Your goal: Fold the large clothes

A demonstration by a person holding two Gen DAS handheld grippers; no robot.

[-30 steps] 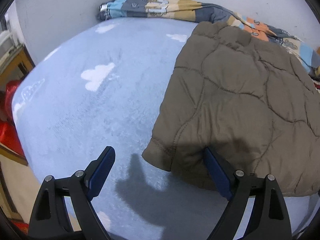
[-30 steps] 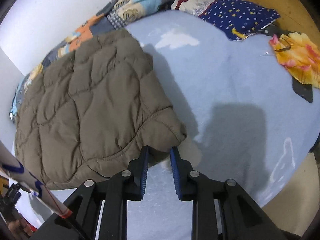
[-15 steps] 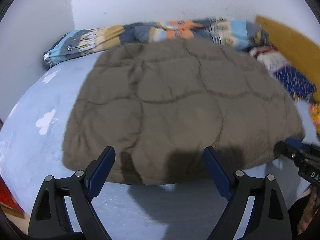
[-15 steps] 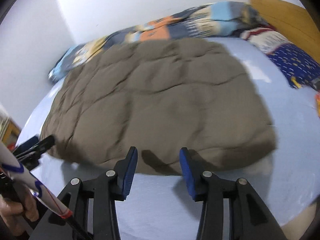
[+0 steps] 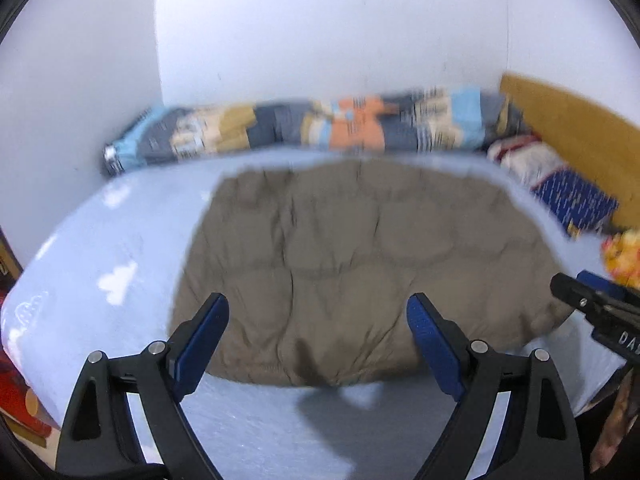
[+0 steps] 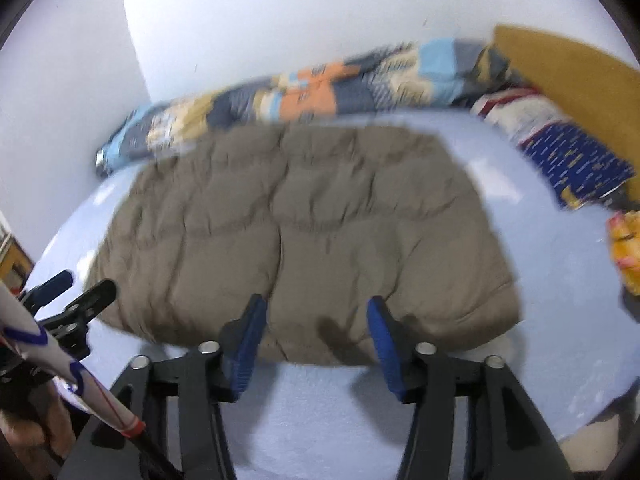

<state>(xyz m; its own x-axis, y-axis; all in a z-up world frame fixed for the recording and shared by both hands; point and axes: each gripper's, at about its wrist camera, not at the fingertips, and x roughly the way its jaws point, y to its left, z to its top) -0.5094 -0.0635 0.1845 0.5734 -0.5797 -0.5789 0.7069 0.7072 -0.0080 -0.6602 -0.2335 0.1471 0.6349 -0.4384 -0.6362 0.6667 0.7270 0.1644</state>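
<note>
A brown quilted jacket lies folded into a rectangle on the pale blue bed. My left gripper hovers above its near edge, open wide, with nothing between its blue pads. My right gripper also hangs over the near edge, jaws opening, nothing held between them. In the left wrist view the right gripper's tip shows at the right edge. The left gripper's tips appear at the left of the right wrist view. Both views are blurred by motion.
A patchwork blanket is bunched along the white wall behind the jacket. Pillows lean against a wooden headboard at the right. A yellow-orange cloth lies at the right edge of the bed. The blue sheet has white cloud prints.
Both grippers have pulled back and risen from the jacket's near corners, turning toward its middle. The right gripper's jaws have spread from nearly shut to wide apart. The jacket stays folded.
</note>
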